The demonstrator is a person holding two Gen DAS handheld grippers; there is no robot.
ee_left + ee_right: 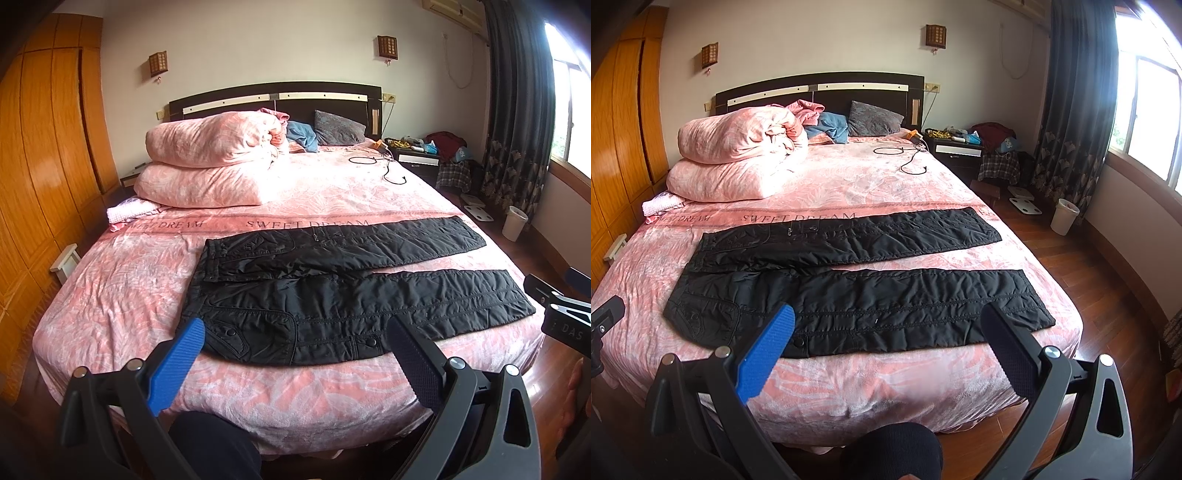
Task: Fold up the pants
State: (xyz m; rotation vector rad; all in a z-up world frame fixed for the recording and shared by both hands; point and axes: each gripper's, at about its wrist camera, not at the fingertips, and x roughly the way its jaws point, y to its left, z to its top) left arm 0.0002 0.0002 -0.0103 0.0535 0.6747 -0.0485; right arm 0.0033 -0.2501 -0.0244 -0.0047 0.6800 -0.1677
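Note:
Black quilted pants lie flat across the near end of the pink bed, waist to the left, both legs stretched right with a gap between them. They also show in the right wrist view. My left gripper is open and empty, held above the bed's near edge in front of the waist and hip. My right gripper is open and empty, in front of the near leg. The right gripper's side shows in the left wrist view.
A folded pink duvet and pillows lie at the bed's head. A black cable lies on the bed. A wooden wardrobe stands left. A nightstand, white bin and curtain are right.

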